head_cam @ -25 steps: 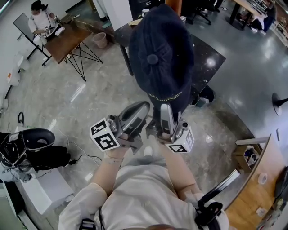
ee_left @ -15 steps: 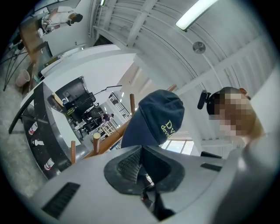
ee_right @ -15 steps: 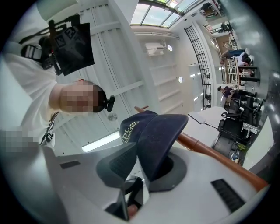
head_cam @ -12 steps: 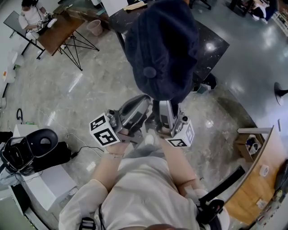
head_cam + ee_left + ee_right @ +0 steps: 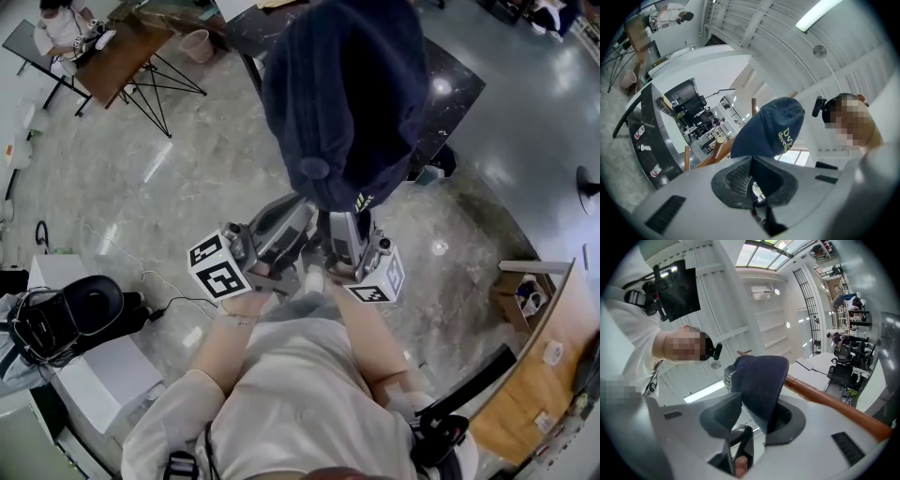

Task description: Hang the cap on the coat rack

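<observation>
Above the person's raised arms, the navy cap (image 5: 337,94) was held aloft, its edge clamped between the jaws of the right gripper (image 5: 345,227). The left gripper (image 5: 296,216) was kept just beside it, jaws pressed together with nothing seen between them. The cap was seen against the wooden arms of the coat rack (image 5: 825,399); whether it rested on them could not be told.

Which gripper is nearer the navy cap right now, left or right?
Right. The right gripper has its jaws shut on the cap's edge. The left gripper sits beside it, jaws together, with the cap beyond their tips.
</observation>
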`<move>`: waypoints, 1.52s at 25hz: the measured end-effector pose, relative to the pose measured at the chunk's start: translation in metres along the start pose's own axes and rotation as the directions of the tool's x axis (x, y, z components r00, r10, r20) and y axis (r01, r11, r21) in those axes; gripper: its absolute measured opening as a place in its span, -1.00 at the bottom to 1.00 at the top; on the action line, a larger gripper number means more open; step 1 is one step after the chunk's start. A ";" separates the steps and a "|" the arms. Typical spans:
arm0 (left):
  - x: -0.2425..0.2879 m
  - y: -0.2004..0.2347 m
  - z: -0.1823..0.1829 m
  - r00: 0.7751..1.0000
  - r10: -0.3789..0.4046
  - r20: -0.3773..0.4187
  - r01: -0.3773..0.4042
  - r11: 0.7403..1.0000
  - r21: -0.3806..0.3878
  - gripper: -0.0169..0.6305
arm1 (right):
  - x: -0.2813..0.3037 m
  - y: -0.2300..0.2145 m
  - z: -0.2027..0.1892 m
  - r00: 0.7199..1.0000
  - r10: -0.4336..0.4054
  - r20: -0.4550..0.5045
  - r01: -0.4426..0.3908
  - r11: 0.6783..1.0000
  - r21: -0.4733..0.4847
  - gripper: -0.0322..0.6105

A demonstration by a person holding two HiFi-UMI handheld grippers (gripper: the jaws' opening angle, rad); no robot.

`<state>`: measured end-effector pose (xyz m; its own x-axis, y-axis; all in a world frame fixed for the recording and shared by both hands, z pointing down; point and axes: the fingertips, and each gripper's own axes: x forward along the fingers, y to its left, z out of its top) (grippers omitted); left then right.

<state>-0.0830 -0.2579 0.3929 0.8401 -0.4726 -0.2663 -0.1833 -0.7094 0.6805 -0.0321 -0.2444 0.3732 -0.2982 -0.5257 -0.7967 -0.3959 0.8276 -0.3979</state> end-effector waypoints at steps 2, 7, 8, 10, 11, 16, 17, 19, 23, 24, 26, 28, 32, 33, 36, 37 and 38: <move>0.001 0.000 -0.002 1.000 -0.001 -0.004 0.001 1.000 -0.002 -0.92 | -0.003 -0.002 -0.002 1.000 -0.010 -0.004 0.010 1.000 0.004 -0.51; 0.001 0.003 -0.006 1.000 0.002 -0.009 -0.002 1.000 -0.007 -0.92 | -0.015 -0.016 -0.010 0.997 -0.076 -0.018 0.077 0.997 0.023 -0.51; 0.000 0.004 -0.007 1.000 0.004 -0.011 -0.004 1.000 -0.008 -0.92 | -0.019 -0.020 -0.012 0.995 -0.095 -0.023 0.095 0.995 0.028 -0.51; -0.002 0.006 -0.010 1.000 0.011 -0.016 -0.011 1.000 -0.012 -0.92 | -0.027 -0.028 -0.018 0.990 -0.134 -0.033 0.135 0.990 0.043 -0.51; -0.003 0.007 -0.011 1.000 0.013 -0.018 -0.014 1.000 -0.017 -0.92 | -0.031 -0.031 -0.020 0.988 -0.151 -0.037 0.153 0.987 0.051 -0.51; -0.007 0.022 -0.024 0.999 0.036 -0.031 -0.038 0.998 -0.050 -0.92 | -0.048 -0.044 -0.031 0.978 -0.199 -0.063 0.204 0.977 0.065 -0.51; -0.008 0.025 -0.028 0.999 0.041 -0.034 -0.043 0.997 -0.059 -0.92 | -0.053 -0.046 -0.034 0.975 -0.212 -0.069 0.217 0.974 0.069 -0.51; -0.009 0.030 -0.038 0.998 0.048 -0.043 -0.051 0.996 -0.074 -0.92 | -0.065 -0.052 -0.037 0.967 -0.241 -0.080 0.246 0.966 0.075 -0.51; -0.007 0.039 -0.058 0.996 0.057 -0.064 -0.063 0.992 -0.105 -0.92 | -0.089 -0.064 -0.039 0.950 -0.292 -0.112 0.300 0.952 0.055 -0.51; -0.009 0.042 -0.063 0.996 0.058 -0.069 -0.066 0.990 -0.123 -0.92 | -0.093 -0.066 -0.041 0.945 -0.304 -0.119 0.311 0.949 0.048 -0.51; -0.014 0.049 -0.070 0.995 0.059 -0.076 -0.071 0.984 -0.164 -0.92 | -0.097 -0.068 -0.045 0.937 -0.322 -0.132 0.329 0.944 0.032 -0.51; -0.015 0.053 -0.073 0.995 0.060 -0.081 -0.074 0.980 -0.183 -0.92 | -0.098 -0.068 -0.047 0.932 -0.329 -0.150 0.334 0.942 0.012 -0.51; 0.004 0.047 -0.086 0.993 0.042 -0.107 -0.059 0.985 -0.165 -0.92 | -0.107 -0.071 -0.030 0.921 -0.345 -0.179 0.341 0.938 -0.052 -0.51; 0.009 0.045 -0.087 0.993 0.034 -0.114 -0.052 0.986 -0.156 -0.92 | -0.108 -0.072 -0.025 0.919 -0.352 -0.178 0.346 0.936 -0.065 -0.51; 0.018 0.039 -0.092 0.992 0.004 -0.128 -0.026 0.986 -0.168 -0.92 | -0.107 -0.074 -0.013 0.915 -0.364 -0.173 0.354 0.931 -0.089 -0.52; 0.021 0.036 -0.096 0.991 -0.005 -0.133 -0.018 0.985 -0.172 -0.92 | -0.108 -0.074 -0.009 0.914 -0.367 -0.173 0.355 0.930 -0.095 -0.52; 0.023 0.032 -0.100 0.990 -0.013 -0.139 -0.012 0.985 -0.174 -0.92 | -0.111 -0.073 -0.003 0.912 -0.371 -0.174 0.358 0.928 -0.102 -0.52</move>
<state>-0.0183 -0.2388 0.4765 0.9051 -0.3863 -0.1778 -0.1014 -0.6020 0.7920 0.0270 -0.2474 0.4920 -0.2763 -0.8209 -0.4997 -0.5625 0.5598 -0.6085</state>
